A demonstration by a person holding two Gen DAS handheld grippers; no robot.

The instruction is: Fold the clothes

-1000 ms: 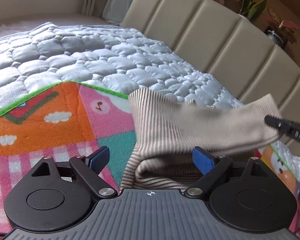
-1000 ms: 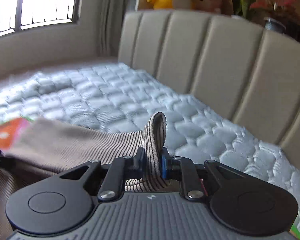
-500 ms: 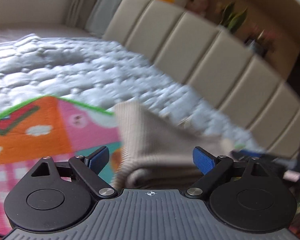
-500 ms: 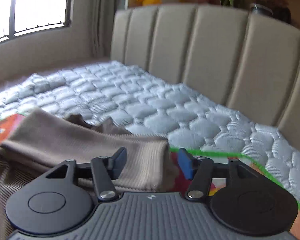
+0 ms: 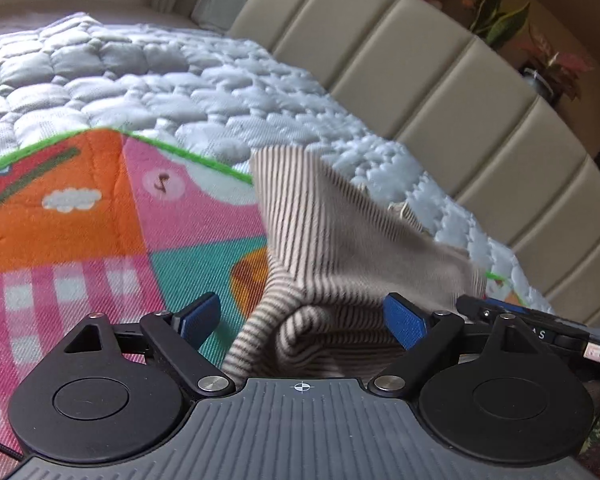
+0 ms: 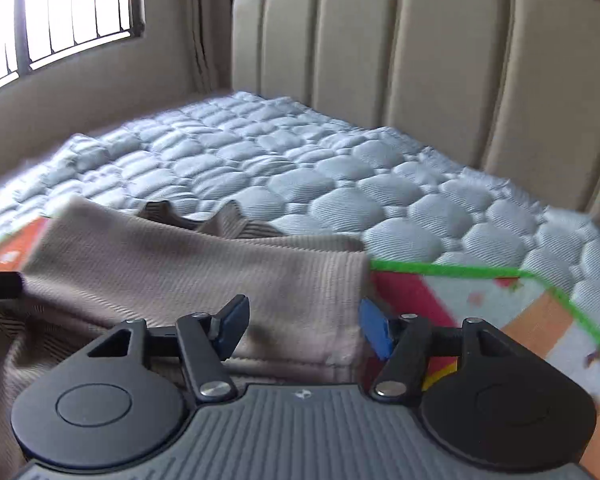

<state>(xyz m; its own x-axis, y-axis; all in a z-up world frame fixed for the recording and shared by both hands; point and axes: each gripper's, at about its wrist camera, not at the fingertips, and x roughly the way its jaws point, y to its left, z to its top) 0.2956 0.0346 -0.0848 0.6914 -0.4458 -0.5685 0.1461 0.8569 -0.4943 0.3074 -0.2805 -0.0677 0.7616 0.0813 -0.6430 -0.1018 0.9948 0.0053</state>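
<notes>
Two grippers hover low over a bed whose quilted pale-blue mattress cover (image 6: 300, 176) runs back to a beige panelled headboard (image 6: 440, 60); a barred window (image 6: 60, 12) sits left of the headboard. Nearer than the headboard, a colourful play mat (image 5: 100, 220) with a green border lies on the cover. On the mat's far edge rests the striped beige garment (image 5: 332, 248), bunched and partly folded over itself. Its lower part is hidden behind both gripper bodies, and its right edge blurs in the left wrist view. The left gripper (image 5: 300, 318) stands wide open, holding nothing, with cloth lying between its fingers. The right gripper (image 6: 304, 326) is likewise spread wide and empty over the garment's folded band.
</notes>
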